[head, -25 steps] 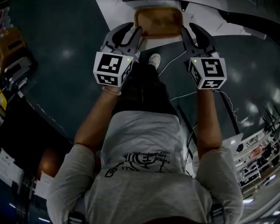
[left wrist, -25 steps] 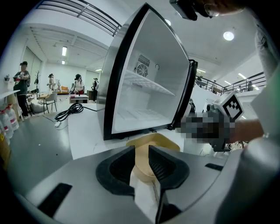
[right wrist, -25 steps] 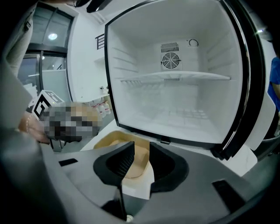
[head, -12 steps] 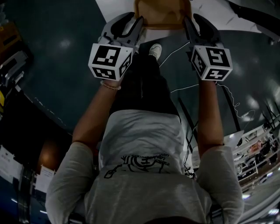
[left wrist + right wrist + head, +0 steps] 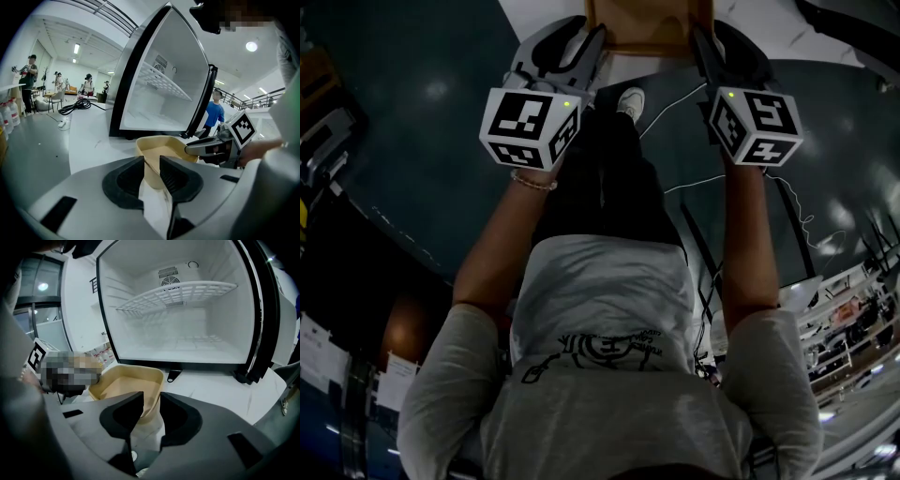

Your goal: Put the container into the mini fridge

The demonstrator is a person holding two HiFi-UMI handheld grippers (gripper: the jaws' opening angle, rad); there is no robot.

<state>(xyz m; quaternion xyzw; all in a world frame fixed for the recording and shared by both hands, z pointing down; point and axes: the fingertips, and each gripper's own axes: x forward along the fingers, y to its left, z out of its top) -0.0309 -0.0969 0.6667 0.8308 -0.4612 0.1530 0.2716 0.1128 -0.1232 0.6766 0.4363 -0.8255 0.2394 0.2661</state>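
Pinching opposite walls of empty tan container (image 5: 126, 383), fingers (image 5: 176, 176) of left gripper (image 5: 151, 161), right gripper (image 5: 151, 399)

Left gripper (image 5: 587, 49) and right gripper (image 5: 707, 49) hold the tan container (image 5: 642, 28) (cropped at top) by opposite sides.

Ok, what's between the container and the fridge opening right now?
Only bare white tabletop. Nothing stands between the container and the open fridge. The right gripper view shows that stretch best.
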